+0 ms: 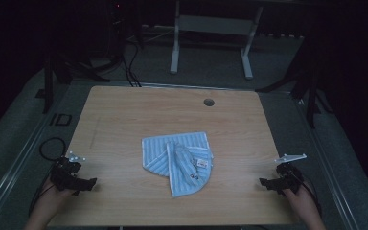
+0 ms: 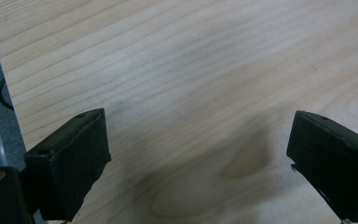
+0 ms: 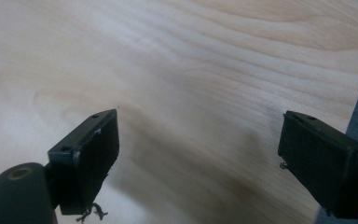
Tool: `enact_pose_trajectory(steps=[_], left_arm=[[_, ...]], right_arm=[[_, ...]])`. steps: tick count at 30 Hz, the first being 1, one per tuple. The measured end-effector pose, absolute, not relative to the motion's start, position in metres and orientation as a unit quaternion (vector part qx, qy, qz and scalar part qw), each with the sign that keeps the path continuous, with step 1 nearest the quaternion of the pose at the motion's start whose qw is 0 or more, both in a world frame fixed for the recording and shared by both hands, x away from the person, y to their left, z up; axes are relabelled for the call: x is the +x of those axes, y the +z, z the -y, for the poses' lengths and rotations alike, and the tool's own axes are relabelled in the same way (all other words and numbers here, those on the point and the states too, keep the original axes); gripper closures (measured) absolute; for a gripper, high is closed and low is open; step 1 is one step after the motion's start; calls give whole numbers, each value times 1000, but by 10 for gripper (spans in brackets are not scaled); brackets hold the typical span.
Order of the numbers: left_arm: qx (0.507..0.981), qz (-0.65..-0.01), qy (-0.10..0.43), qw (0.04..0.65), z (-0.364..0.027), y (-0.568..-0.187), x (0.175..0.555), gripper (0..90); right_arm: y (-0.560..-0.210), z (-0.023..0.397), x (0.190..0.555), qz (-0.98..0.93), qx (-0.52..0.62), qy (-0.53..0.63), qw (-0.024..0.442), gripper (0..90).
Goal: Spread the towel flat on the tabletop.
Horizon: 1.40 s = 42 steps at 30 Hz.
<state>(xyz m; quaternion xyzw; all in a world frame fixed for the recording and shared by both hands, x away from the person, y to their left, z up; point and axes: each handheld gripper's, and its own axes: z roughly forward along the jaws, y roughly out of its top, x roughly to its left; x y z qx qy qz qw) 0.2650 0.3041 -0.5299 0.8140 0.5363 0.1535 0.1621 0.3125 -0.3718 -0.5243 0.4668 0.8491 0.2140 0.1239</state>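
Blue striped crumpled cloth (image 1: pixel 182 162) waits untouched; both grippers (jaws wide apart, empty) must likely reach inward first.

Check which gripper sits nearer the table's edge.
The right gripper: its own view shows the table ending just beside its jaws; the left gripper sits slightly further in.

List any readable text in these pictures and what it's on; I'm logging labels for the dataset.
"ID": pale marking on the dark floor left of the wooden table, in the high view; the reading is uncertain.
Tags on the blue striped towel: a white tag and dark print, both too small and blurred to read.
Both gripper views: no text.
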Motion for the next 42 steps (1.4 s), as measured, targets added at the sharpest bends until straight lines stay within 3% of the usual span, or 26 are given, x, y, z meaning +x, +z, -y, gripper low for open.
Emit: enact_pose_trajectory(steps=[9,21,31,42], left_arm=[[850,-512,104,66,-291,-528,263,44],[853,-520,40,4,-298,-523,261,39],[858,-513,16,-21,-301,-523,256,40],[870,-493,11,-11,-288,-523,260,41]], right_arm=[[-506,354,319,-908,392,126,73,134],[-506,343,323,-943,331,-7,15,141],[-508,347,323,-942,327,-70,-39,147],[-503,344,336,-945,319,-59,-34,146]])
